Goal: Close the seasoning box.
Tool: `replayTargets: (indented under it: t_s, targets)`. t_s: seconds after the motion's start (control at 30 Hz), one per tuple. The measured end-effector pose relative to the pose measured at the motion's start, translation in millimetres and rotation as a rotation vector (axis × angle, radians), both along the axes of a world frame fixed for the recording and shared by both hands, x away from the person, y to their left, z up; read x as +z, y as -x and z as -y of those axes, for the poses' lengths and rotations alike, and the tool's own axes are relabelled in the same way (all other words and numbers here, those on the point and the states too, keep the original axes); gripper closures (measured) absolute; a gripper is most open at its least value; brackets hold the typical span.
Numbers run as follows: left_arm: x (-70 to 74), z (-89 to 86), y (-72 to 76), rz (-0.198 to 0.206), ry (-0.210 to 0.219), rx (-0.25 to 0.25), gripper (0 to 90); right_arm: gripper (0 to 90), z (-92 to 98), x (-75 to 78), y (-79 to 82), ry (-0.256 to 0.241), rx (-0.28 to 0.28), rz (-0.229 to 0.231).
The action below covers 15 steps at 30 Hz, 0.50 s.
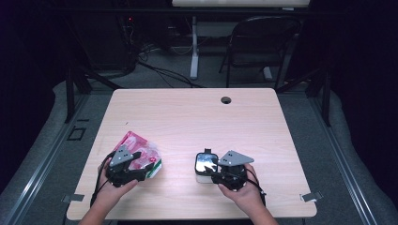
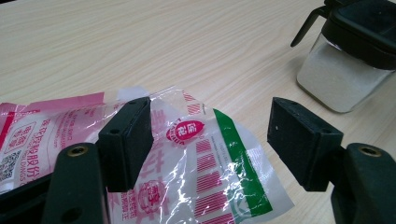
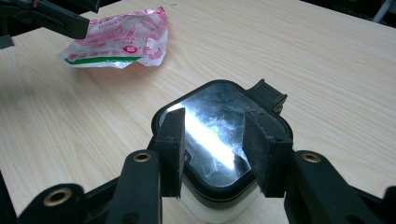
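A crinkled pink, white and green plastic bag (image 1: pixel 143 154) lies on the left part of the wooden table (image 1: pixel 187 117). My left gripper (image 1: pixel 140 168) hovers over its near end, open, and in the left gripper view the bag (image 2: pixel 210 168) shows in the wide gap of the gripper (image 2: pixel 212 140). A small clear container with a glossy black lid (image 1: pixel 205 165) stands right of centre. My right gripper (image 3: pixel 217 149) is held just above that lid (image 3: pixel 212 126), its jaws partly apart with nothing between them.
A round cable hole (image 1: pixel 226 100) sits near the table's far edge. A black folding chair (image 1: pixel 260 42) and a desk leg (image 1: pixel 194 47) stand beyond the table. From the right gripper view, the bag (image 3: pixel 121 37) lies far left, the other gripper's jaw (image 3: pixel 56 21) over it.
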<state>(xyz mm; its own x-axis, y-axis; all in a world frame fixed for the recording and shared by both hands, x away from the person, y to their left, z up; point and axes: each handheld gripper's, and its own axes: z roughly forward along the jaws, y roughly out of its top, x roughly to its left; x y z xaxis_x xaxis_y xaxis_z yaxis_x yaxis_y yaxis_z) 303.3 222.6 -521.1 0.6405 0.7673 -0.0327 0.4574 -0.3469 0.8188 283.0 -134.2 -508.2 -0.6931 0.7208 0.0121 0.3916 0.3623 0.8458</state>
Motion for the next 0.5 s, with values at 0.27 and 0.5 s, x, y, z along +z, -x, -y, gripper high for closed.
replayTargets:
  t_s: [0.27,0.5]
  targets:
    - [-0.4,0.0,-0.2,0.001,0.000,0.002,30.8,59.4,0.5,-1.3,0.2,-0.012,0.001,-0.008]
    - [-0.7,-0.4,-0.4,0.000,0.004,0.001,30.8,58.1,0.7,-1.8,-0.5,-0.018,-0.002,-0.017]
